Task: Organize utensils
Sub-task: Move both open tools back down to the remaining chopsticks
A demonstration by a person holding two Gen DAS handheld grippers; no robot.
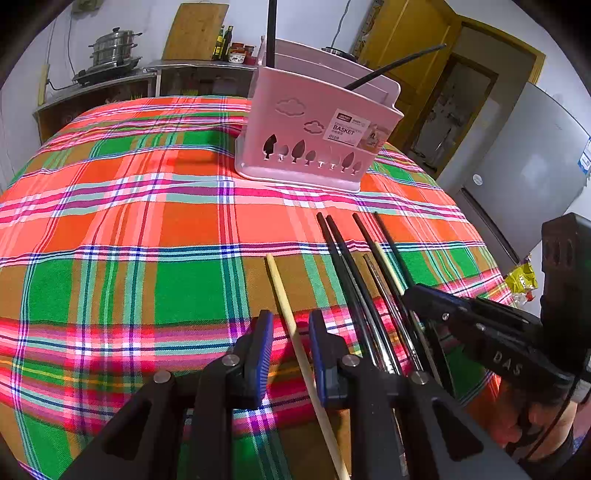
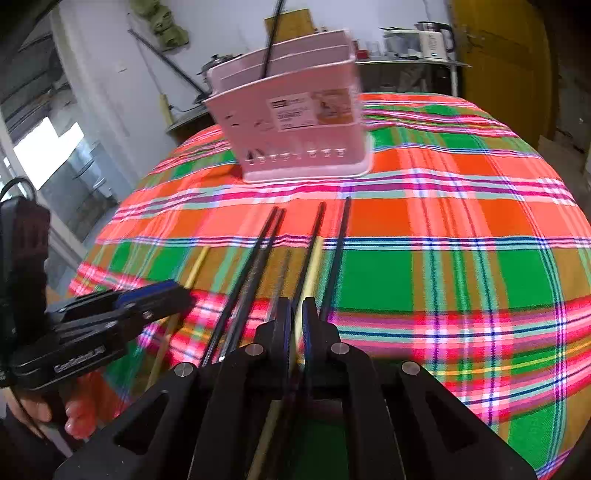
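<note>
A pink chopstick basket (image 1: 314,136) stands on the plaid table and holds two black chopsticks (image 1: 272,33); it also shows in the right wrist view (image 2: 291,122). Several black chopsticks (image 1: 347,273) lie in front of it, with a metal one and two pale ones among them. My left gripper (image 1: 290,332) is open, its jaws astride a pale wooden chopstick (image 1: 284,295). My right gripper (image 2: 295,314) is shut on the other pale chopstick (image 2: 314,266), low over the cloth; it shows from the side in the left wrist view (image 1: 417,291).
The table has a bright orange, green and pink plaid cloth (image 1: 147,221). A counter with a steel steamer pot (image 1: 112,46), bottles and a cutting board stands behind. A fridge (image 1: 524,166) and a yellow door (image 1: 417,44) are to the right.
</note>
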